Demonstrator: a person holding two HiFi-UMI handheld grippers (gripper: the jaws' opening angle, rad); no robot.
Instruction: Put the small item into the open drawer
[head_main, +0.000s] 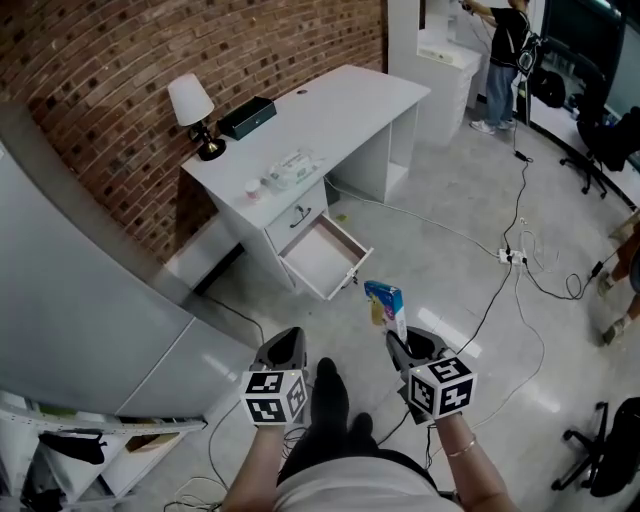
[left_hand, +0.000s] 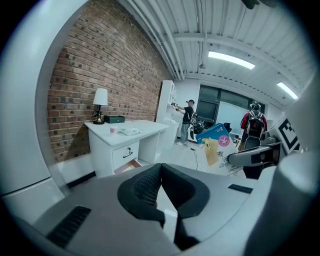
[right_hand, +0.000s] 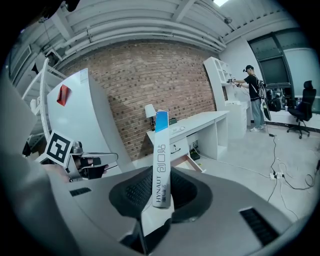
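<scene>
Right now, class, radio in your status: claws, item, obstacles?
Right claw shut on small box. Left claw shut, empty. Drawer open ahead. Power strip on floor, rightward.

A white-shaded lamp (head_main: 192, 112) and a black box (head_main: 247, 117) stand at the tabletop's (head_main: 350, 100) back edge, against the brick wall (head_main: 120, 60). A small cup (head_main: 253, 189) sits near a clear packet (head_main: 290, 168). Cables (head_main: 535, 275) trail over the floor (head_main: 440, 200) from a power strip (head_main: 512, 256). A person (head_main: 505, 50) stands at a far white shelf unit (head_main: 445, 60).
</scene>
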